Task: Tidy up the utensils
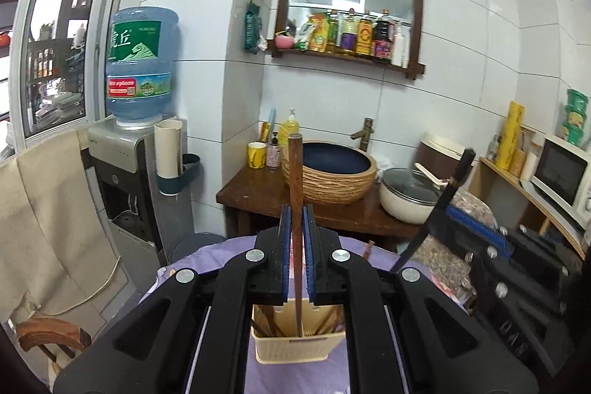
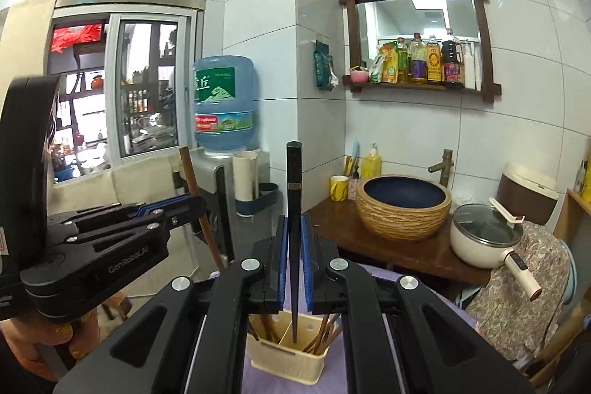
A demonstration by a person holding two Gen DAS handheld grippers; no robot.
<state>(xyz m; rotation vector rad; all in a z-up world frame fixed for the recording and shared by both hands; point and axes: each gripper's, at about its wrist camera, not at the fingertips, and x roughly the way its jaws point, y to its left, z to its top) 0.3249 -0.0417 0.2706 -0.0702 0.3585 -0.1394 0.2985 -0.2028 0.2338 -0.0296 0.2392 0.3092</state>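
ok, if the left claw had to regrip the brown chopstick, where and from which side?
Take the brown chopstick on its bare upper shaft, above the cream utensil holder, coming from above with the pads either side. It stands near upright with its tip already in the holder, so only the upper length is free. The left claw sits there now.

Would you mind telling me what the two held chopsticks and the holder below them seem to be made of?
Brown chopstick: looks like wood, matte reddish-brown with faint grain. Black chopstick: possibly lacquered wood or plastic, smooth black with a thin metallic-looking band. Cream holder: probably moulded plastic, given its perforated walls and even colour.
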